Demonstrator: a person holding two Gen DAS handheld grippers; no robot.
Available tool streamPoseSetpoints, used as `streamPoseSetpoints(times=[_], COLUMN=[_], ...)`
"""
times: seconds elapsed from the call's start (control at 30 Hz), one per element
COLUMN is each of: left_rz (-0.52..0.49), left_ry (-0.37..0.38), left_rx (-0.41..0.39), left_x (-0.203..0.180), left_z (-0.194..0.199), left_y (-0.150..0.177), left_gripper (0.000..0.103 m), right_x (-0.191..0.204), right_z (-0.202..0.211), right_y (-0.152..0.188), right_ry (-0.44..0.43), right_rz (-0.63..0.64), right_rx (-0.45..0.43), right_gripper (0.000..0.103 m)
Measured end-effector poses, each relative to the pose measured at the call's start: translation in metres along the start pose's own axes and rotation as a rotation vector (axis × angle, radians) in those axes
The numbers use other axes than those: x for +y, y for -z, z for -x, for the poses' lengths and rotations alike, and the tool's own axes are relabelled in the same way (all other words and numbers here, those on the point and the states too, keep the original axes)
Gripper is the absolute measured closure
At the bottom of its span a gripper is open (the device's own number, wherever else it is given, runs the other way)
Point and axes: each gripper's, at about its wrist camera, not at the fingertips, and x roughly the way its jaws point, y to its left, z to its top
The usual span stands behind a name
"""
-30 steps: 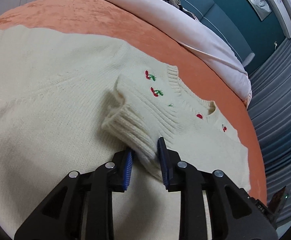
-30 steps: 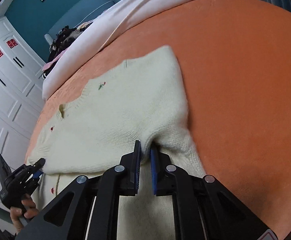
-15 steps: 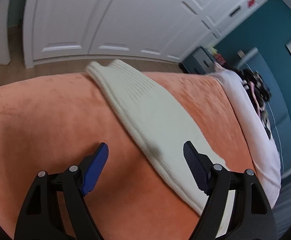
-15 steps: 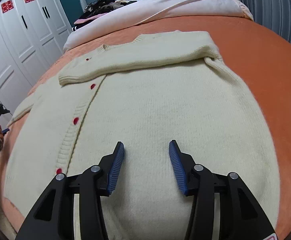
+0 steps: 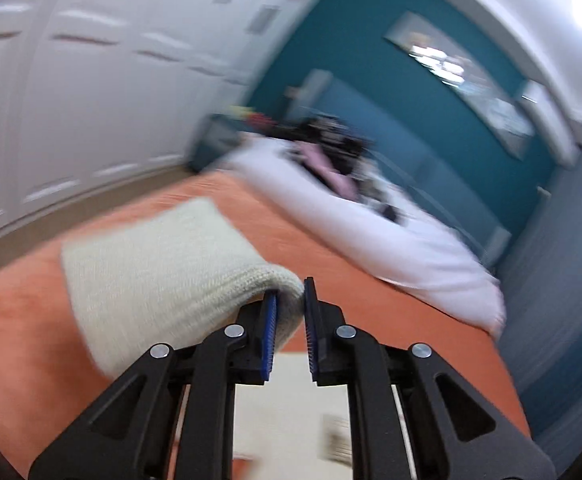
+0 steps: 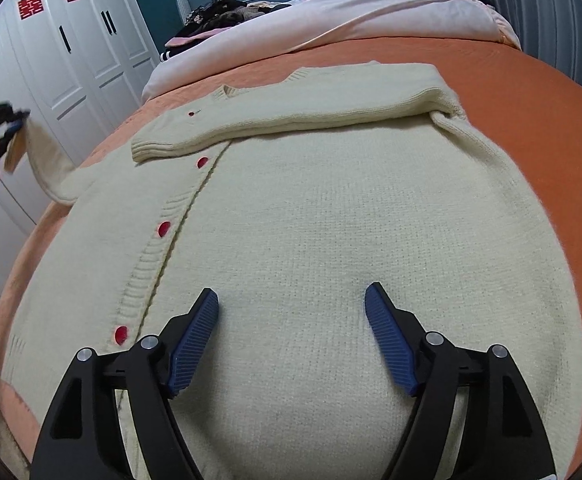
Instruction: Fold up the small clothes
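i read red double-happiness signs 囍 (image 6: pixel 30 7) on the white wardrobe doors (image 6: pixel 71 60); in my left view they're blurred.

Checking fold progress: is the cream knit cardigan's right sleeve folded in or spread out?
Folded in: the right sleeve lies across the cream knit cardigan chest, cuff near the red buttons.

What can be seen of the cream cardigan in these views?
The cream cardigan is a chunky knit with red buttons down a ribbed placket. It lies front up, spread over the orange bedspread. One sleeve is folded flat across the chest, ribbed cuff toward the buttons. The other sleeve is lifted off the bed, pinched in the left claw, blurred in that view. The right claw hangs open above the lower body, apparently not gripping it.
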Motion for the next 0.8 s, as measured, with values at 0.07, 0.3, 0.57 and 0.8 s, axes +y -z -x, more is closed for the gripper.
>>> streamPoseSetpoints(times=[0.07,0.3,0.57,0.8], left_rz=[-0.053,-0.054,0.225,0.403], left_ry=[0.131,0.144,0.016,-0.079], left_rx=[0.085,0.494,0.425,0.345], left_x=[-0.059,-0.124,-0.042,0.029], left_z=[-0.014,-0.074,-0.049,-0.055], left_y=[0.031,0.204,0.207,0.163], left_gripper=[0.09,0.074,0.062,0.057], right_x=[-0.002,-0.009,-0.015,-0.018], right_z=[0.002,0.008,0.021,-0.013], right_y=[0.0,0.002,-0.017,-0.117], right_ry=[-0.016,-0.063,-0.107,-0.119], right_rz=[-0.013,-0.043,-0.13,-0.214], right_rx=[-0.004,-0.013,-0.012,-0.051], right_gripper=[0.029,0.028,0.029,0.029])
